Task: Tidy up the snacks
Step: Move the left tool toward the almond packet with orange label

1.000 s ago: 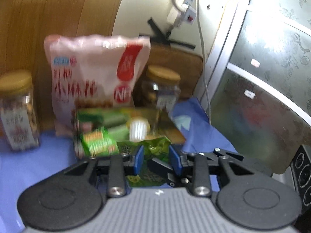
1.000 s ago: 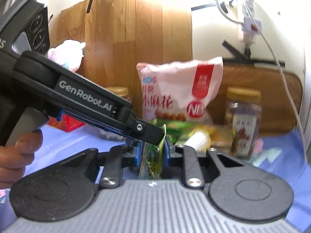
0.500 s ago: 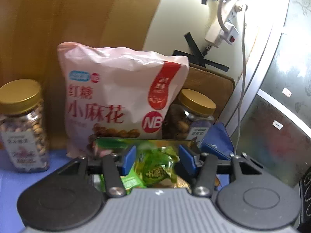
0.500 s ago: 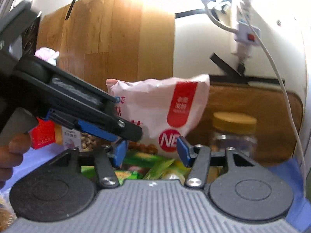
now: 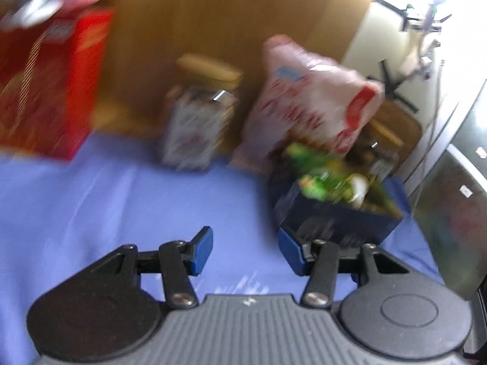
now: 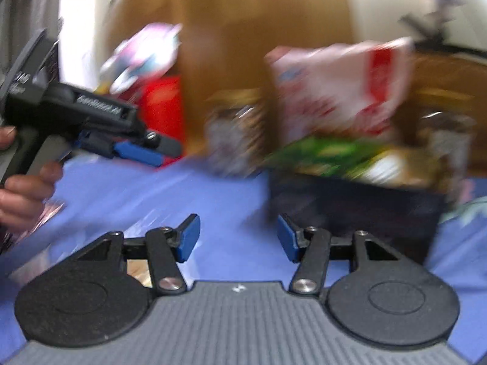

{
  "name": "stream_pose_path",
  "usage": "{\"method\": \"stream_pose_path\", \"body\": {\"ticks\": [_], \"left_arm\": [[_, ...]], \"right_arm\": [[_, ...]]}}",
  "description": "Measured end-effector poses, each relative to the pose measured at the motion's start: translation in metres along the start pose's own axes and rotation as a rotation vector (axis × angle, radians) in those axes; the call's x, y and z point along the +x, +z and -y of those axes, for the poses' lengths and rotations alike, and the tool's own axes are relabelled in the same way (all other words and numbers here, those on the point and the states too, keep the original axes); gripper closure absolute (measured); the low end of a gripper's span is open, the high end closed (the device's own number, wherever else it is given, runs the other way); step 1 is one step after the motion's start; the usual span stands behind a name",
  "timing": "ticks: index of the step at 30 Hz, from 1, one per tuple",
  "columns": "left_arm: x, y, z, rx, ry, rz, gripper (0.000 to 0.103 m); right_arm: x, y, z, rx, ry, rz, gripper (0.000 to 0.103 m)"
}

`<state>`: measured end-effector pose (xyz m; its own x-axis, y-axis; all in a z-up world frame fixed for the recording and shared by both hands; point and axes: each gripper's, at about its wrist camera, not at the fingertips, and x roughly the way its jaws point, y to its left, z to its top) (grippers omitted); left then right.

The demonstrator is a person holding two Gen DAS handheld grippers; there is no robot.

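A dark blue box (image 5: 334,222) full of green snack packets (image 5: 322,179) sits on the blue cloth, ahead and to the right of my left gripper (image 5: 246,251). That gripper is open and holds nothing. In the right wrist view the same box (image 6: 350,210) with its green packets (image 6: 328,152) lies just beyond the right fingertip of my right gripper (image 6: 238,238), which is also open with nothing between its fingers. The left gripper (image 6: 152,149) shows at the left, held by a hand (image 6: 27,188). Both views are blurred.
A pink-and-red snack bag (image 5: 310,106) leans on the wooden board behind the box. A gold-lidded jar (image 5: 201,121) stands left of the bag, and another jar (image 6: 447,140) to its right. A red box (image 5: 51,91) stands at the far left. Blue cloth (image 5: 121,213) covers the table.
Both grippers were shut on a green packet, then opened over the box. Both have since drawn back and dropped lower, with the left one swinging leftwards. The packet lies in the box.
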<state>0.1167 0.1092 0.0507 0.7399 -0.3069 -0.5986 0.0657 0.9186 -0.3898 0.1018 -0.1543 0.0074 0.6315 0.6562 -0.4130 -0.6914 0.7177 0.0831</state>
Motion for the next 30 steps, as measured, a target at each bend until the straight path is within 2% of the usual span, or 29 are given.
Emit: {"method": "stream_pose_path", "body": {"ticks": [2, 5, 9, 11, 14, 16, 22, 28, 29, 30], "left_arm": [[-0.009, -0.017, -0.013, -0.025, -0.007, -0.023, 0.054], [-0.021, -0.041, -0.024, -0.020, -0.029, -0.044, 0.054], [-0.026, -0.060, -0.025, 0.005, -0.069, -0.084, 0.051], [-0.023, -0.065, -0.020, 0.022, -0.074, -0.091, 0.047], [-0.018, -0.071, -0.016, 0.050, -0.056, -0.091, 0.037], [-0.016, -0.075, -0.012, 0.080, -0.023, -0.085, 0.028], [-0.014, -0.086, 0.002, 0.161, 0.051, -0.072, 0.025], [-0.011, -0.089, 0.013, 0.199, 0.114, -0.069, 0.022], [-0.011, -0.089, 0.014, 0.199, 0.121, -0.069, 0.022], [-0.011, -0.089, 0.015, 0.199, 0.128, -0.070, 0.021]], "right_arm": [[0.001, -0.005, -0.020, -0.038, 0.064, -0.047, 0.044], [-0.001, -0.014, -0.046, -0.101, 0.117, -0.096, 0.035], [-0.005, -0.024, -0.062, -0.127, 0.122, -0.148, 0.030], [-0.007, -0.030, -0.067, -0.127, 0.106, -0.167, 0.026], [-0.008, -0.035, -0.072, -0.115, 0.094, -0.179, 0.021], [-0.009, -0.037, -0.075, -0.117, 0.085, -0.177, 0.020], [-0.009, -0.046, -0.090, -0.175, 0.056, -0.150, 0.016], [-0.008, -0.044, -0.089, -0.155, 0.045, -0.150, 0.016], [-0.008, -0.045, -0.090, -0.154, 0.041, -0.148, 0.016], [-0.009, -0.045, -0.091, -0.150, 0.035, -0.143, 0.022]]}}
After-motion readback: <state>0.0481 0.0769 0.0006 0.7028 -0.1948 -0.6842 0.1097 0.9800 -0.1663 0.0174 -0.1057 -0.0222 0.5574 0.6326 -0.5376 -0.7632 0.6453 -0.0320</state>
